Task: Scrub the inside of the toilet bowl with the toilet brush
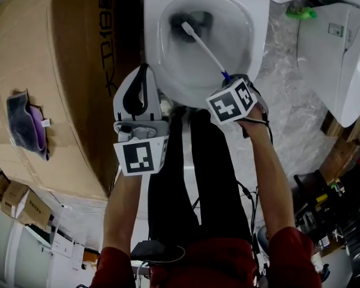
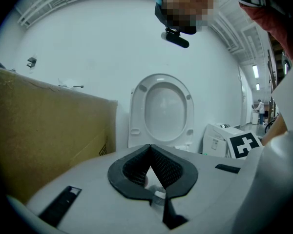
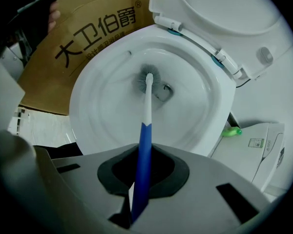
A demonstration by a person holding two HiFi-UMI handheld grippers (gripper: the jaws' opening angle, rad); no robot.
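Head view: toilet bowl point(image 1: 155, 38) beside cardboard box point(image 1: 48, 89)

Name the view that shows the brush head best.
The right gripper view: the brush head sits central, down in the toilet bowl. The head view shows it smaller and darker; the left gripper view misses it.

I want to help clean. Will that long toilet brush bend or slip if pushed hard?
Probably bends only slightly: the toilet brush handle looks straight while its head presses the toilet bowl. It may twist or slip, since the right gripper pinches only the smooth blue end.
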